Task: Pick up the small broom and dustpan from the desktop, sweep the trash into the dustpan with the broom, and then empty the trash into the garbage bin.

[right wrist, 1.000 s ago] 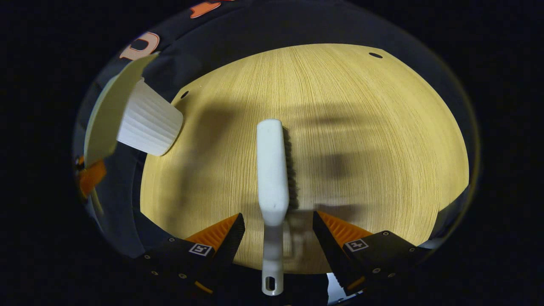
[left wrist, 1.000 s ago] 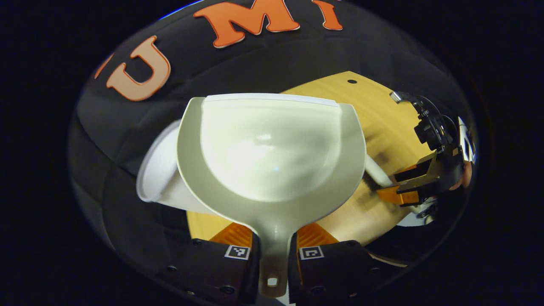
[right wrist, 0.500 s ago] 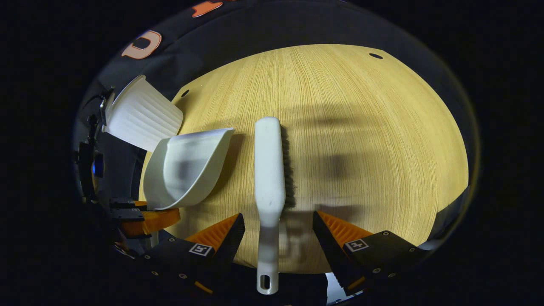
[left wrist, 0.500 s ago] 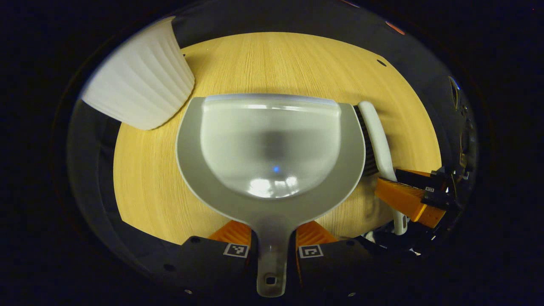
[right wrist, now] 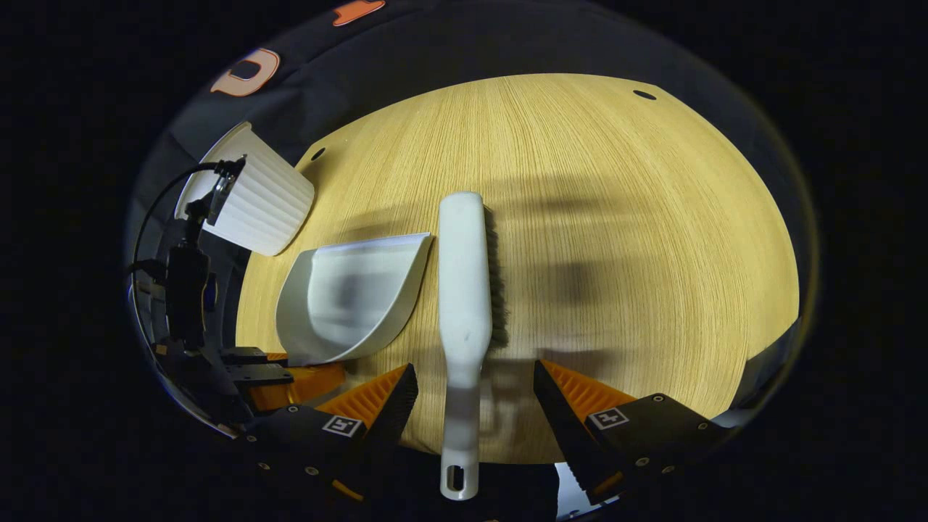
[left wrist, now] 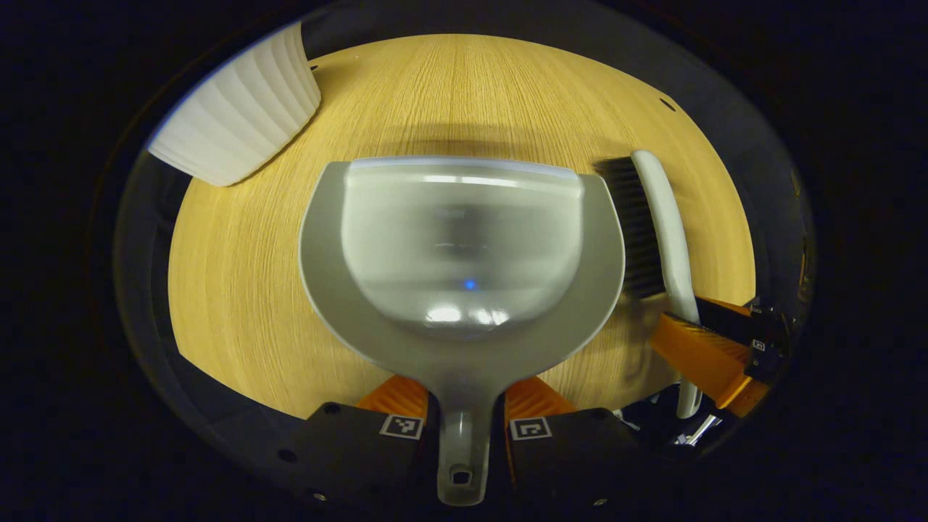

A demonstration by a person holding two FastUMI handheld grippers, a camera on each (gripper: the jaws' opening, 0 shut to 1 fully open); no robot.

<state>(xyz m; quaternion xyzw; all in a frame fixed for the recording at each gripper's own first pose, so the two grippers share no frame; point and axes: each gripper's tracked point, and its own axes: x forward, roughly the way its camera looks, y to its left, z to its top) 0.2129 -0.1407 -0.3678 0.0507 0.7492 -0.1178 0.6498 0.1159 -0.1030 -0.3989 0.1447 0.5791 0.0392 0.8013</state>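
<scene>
left gripper (left wrist: 464, 402) clamped on dustpan (left wrist: 464, 254) handle; pan low over desktop (left wrist: 239, 304). right gripper (right wrist: 475, 395) spread wide, straddling broom (right wrist: 464, 290) handle, not touching it; broom lies on desktop just beside pan. garbage bin (right wrist: 254, 199) farther off at edge. judged: emptying done, set-down step; next, let pan go. 1 s ago pan was tipped over bin; since swung down beside broom.

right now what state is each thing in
dustpan: empty, handle clamped in the left hand-held gripper
broom: lying on the desk, bristles sideways, handle between open fingers of the right hand-held gripper
bin: upright at the desk's edge
</scene>
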